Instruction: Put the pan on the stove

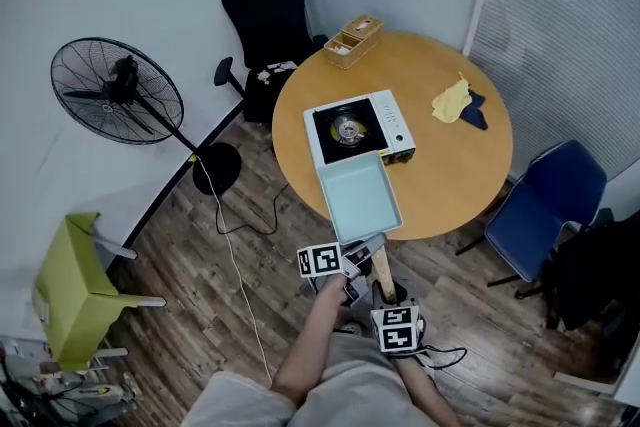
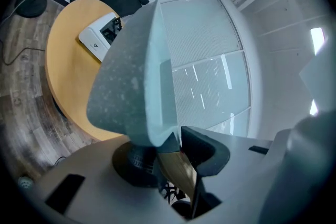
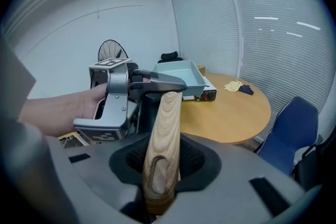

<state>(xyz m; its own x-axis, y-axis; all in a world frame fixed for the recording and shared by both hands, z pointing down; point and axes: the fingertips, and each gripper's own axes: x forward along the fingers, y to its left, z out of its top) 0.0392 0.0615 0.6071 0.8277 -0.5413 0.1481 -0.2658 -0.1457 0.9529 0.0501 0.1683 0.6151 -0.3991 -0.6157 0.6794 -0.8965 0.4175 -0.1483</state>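
Observation:
A square pale-blue pan [image 1: 360, 198] with a wooden handle [image 1: 381, 265] is held over the near edge of the round wooden table [image 1: 450, 185]. My left gripper [image 1: 362, 255] is shut on the handle where it joins the pan; the pan's speckled underside [image 2: 128, 86] fills the left gripper view. My right gripper [image 1: 386, 295] is shut on the handle's end [image 3: 163, 139], and the left gripper [image 3: 113, 99] shows just ahead of it. The white portable stove [image 1: 358, 128] with its black burner stands on the table just beyond the pan, also seen in the left gripper view [image 2: 100, 34] and the right gripper view [image 3: 207, 93].
On the table are a wooden box [image 1: 352, 40] at the far edge and a yellow cloth [image 1: 451, 101] with a dark blue one [image 1: 474, 111]. Around it stand a black office chair [image 1: 265, 15], a floor fan [image 1: 120, 90], a blue chair [image 1: 545, 210] and a green chair [image 1: 70, 285].

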